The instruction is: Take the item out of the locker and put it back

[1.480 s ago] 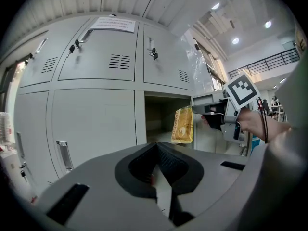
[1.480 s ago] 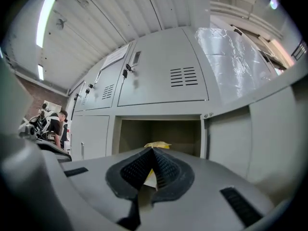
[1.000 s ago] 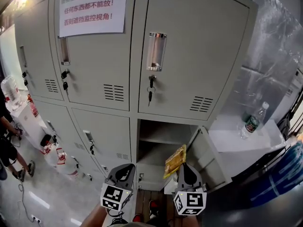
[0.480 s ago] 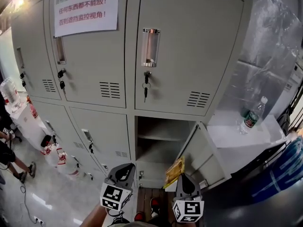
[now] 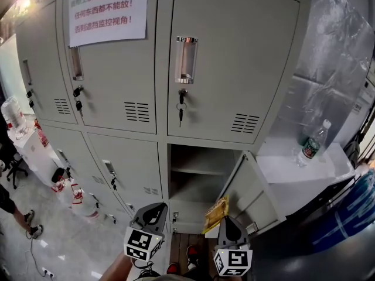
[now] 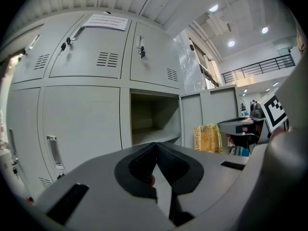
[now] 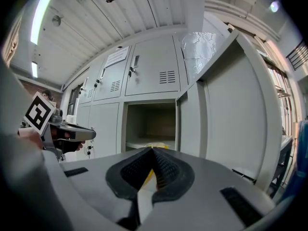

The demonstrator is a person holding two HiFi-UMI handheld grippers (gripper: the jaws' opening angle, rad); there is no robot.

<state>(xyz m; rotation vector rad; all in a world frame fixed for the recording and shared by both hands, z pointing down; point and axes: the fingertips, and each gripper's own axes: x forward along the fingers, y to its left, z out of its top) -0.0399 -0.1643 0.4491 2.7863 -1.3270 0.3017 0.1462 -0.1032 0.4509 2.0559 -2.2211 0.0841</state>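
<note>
The open locker compartment is in the bottom row, its door swung out to the right. My right gripper is shut on a yellow snack bag, which it holds just in front of and below the opening. In the right gripper view the bag shows as a yellow strip between the closed pads, facing the locker. My left gripper hangs beside it, shut and empty. From the left gripper view the bag stands right of the compartment.
A water bottle stands on a white ledge right of the door. A paper notice is taped to the upper lockers, and keys hang in the locks. A water dispenser and a person's legs are at the far left.
My right gripper and the yellow bag have dropped a little and drawn back from the locker opening. The left gripper has stayed in place. The person at the left has shifted.
</note>
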